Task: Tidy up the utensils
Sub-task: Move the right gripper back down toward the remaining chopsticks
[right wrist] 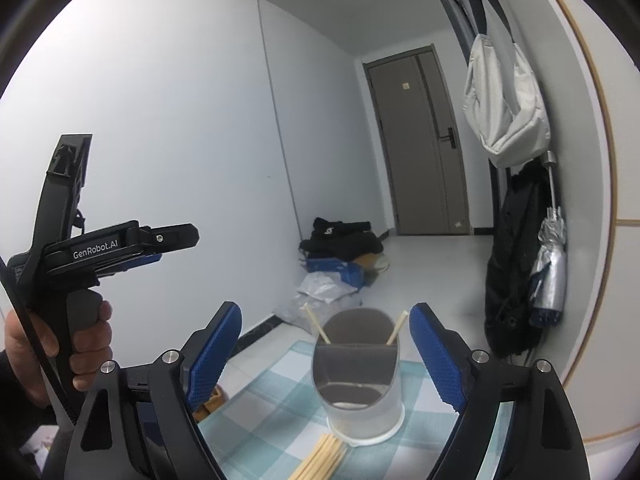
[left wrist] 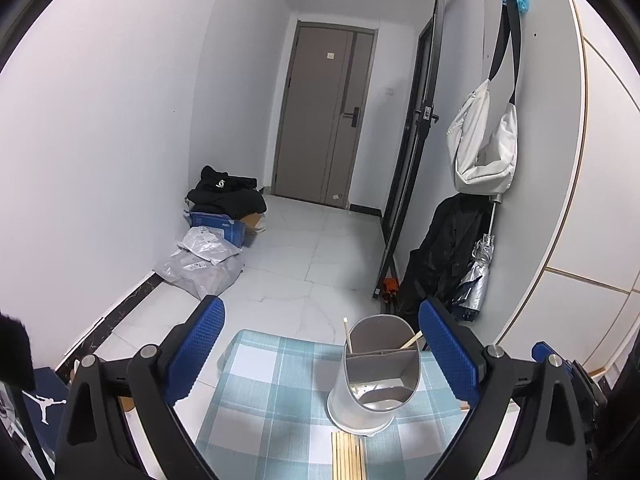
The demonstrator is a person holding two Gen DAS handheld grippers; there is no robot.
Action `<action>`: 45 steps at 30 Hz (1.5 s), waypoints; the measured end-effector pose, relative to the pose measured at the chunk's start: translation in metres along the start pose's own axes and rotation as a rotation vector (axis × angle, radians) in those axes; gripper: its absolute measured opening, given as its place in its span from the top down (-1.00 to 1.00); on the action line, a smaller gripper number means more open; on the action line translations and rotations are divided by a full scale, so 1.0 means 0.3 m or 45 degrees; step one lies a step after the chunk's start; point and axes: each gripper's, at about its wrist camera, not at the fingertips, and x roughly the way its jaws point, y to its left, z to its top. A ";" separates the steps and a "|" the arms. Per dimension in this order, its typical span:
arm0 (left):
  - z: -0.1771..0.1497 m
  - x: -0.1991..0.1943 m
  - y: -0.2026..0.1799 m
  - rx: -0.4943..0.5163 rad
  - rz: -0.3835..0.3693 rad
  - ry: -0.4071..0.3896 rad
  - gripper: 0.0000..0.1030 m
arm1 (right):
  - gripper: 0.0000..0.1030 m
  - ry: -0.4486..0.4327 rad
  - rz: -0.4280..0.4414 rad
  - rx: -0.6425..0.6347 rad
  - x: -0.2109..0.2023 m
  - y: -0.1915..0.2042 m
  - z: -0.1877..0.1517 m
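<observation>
- Chopsticks [right wrist: 320, 458] lie in a flat bundle on the near edge of the table, just in front of the holder; the left wrist view shows about six or seven side by side, too tightly packed to count surely.
- Two more single chopsticks [right wrist: 316, 324] stand slanted in the back compartment of the utensil holder [right wrist: 360, 384], one leaning left, one leaning right.
- One grey utensil holder, upright on a white base, is split inside by dividers; its front compartment looks bare apart from a glint at the bottom.
- One checked cloth [left wrist: 272, 392] in pale blue and white covers the table under the holder and the bundle.
- Left gripper [left wrist: 320, 344]: blue pads spread wide, nothing between them, the holder seen through the gap.
- Right gripper [right wrist: 326, 344]: pads likewise spread wide and holding nothing; the holder sits beyond them.
- One hand [right wrist: 60, 344] shows in the right wrist view, gripping the handle of the left tool.
- Floor: pale marbled tiles, dark skirting, white walls.
- One grey door [left wrist: 324, 116] closes the far end of the hallway.
- Against the left wall: one blue box [left wrist: 218, 228] under black clothing, and crumpled plastic bags [left wrist: 204, 260].
- On the right wall: one white bag [left wrist: 484, 140] on a hook, one dark garment below, one folded silver umbrella [left wrist: 478, 272].
</observation>
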 end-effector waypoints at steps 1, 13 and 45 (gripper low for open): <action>-0.010 -0.003 0.001 -0.004 0.001 -0.002 -0.87 | -0.73 0.000 -0.012 -0.001 -0.005 0.002 -0.010; -0.164 0.041 -0.005 -0.002 0.010 0.049 -0.87 | -0.83 0.082 -0.125 -0.009 -0.007 0.001 -0.127; -0.355 0.265 0.157 -0.107 0.098 0.397 -0.87 | -0.47 0.944 -0.294 0.020 0.432 -0.041 -0.574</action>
